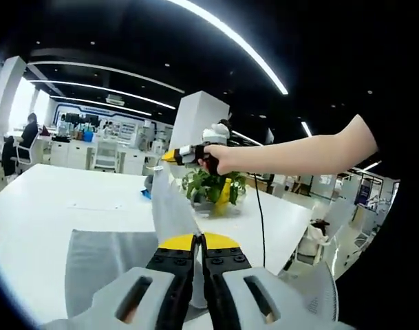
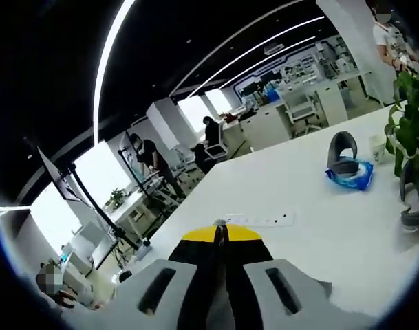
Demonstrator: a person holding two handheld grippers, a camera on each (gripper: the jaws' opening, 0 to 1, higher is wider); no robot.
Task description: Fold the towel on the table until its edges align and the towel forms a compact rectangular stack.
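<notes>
your left gripper has its yellow-tipped fingers pressed together on the grey towel, pinching a fold of cloth that rises in a narrow strip just beyond the tips. the rest of the towel lies flat on the white table, spreading out to the left of those fingers.

further out past the left fingers, your right gripper is held up in the air by your hand, its tips closed on the upper end of that raised strip of towel. a potted plant stands on the table just behind it, and a thin cable runs down to the right.

in the right gripper view, your right gripper shows its fingers shut tight, with only a thin dark line between them; you can't see the cloth there. beyond the tips lies a white power strip, and far to the right of them a blue object.
</notes>
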